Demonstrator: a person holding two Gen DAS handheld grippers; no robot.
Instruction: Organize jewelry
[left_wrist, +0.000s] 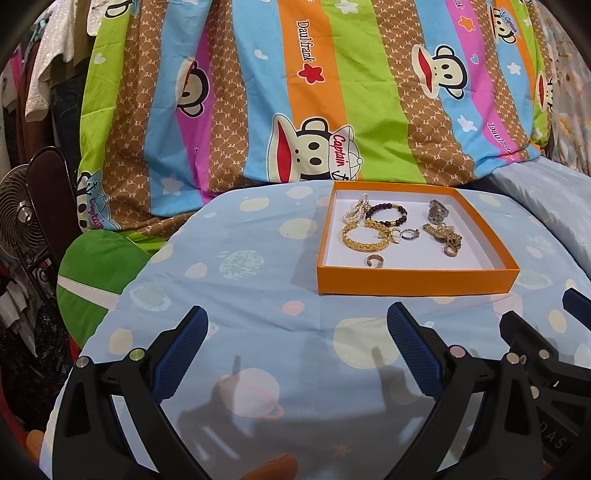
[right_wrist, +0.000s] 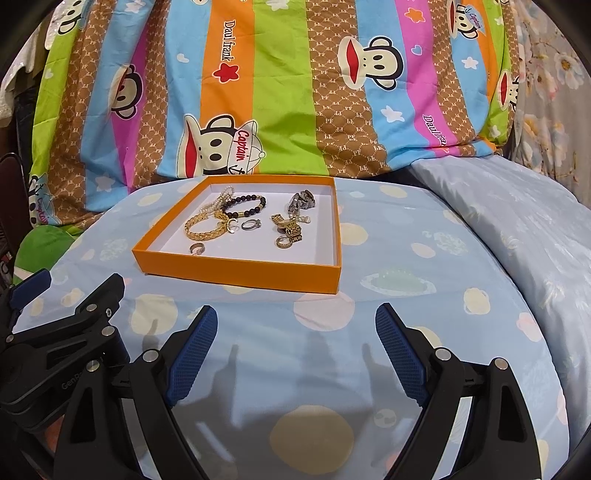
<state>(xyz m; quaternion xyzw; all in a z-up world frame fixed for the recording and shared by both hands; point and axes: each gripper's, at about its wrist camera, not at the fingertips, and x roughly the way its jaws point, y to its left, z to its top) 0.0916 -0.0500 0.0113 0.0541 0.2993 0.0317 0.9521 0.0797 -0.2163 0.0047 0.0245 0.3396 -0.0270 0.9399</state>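
An orange shallow box (left_wrist: 413, 280) (right_wrist: 236, 271) with a white floor sits on the blue planet-print cover. Inside lie a gold braided bangle (left_wrist: 365, 236) (right_wrist: 205, 229), a dark bead bracelet (left_wrist: 386, 214) (right_wrist: 245, 206), a pearl piece (left_wrist: 356, 210), a silver ring (left_wrist: 409, 233) (right_wrist: 251, 224), a small band ring (left_wrist: 373, 260) (right_wrist: 195, 249), a gold watch (left_wrist: 441, 234) (right_wrist: 290, 227) and a silver watch (left_wrist: 437, 212) (right_wrist: 303, 201). My left gripper (left_wrist: 297, 347) is open and empty, short of the box. My right gripper (right_wrist: 295, 345) is open and empty beside it.
A striped cartoon-monkey sheet (left_wrist: 295, 92) hangs behind the box. A pale blue pillow (right_wrist: 517, 221) lies at the right. A fan (left_wrist: 22, 218) and hanging clothes stand at the far left past the surface's edge.
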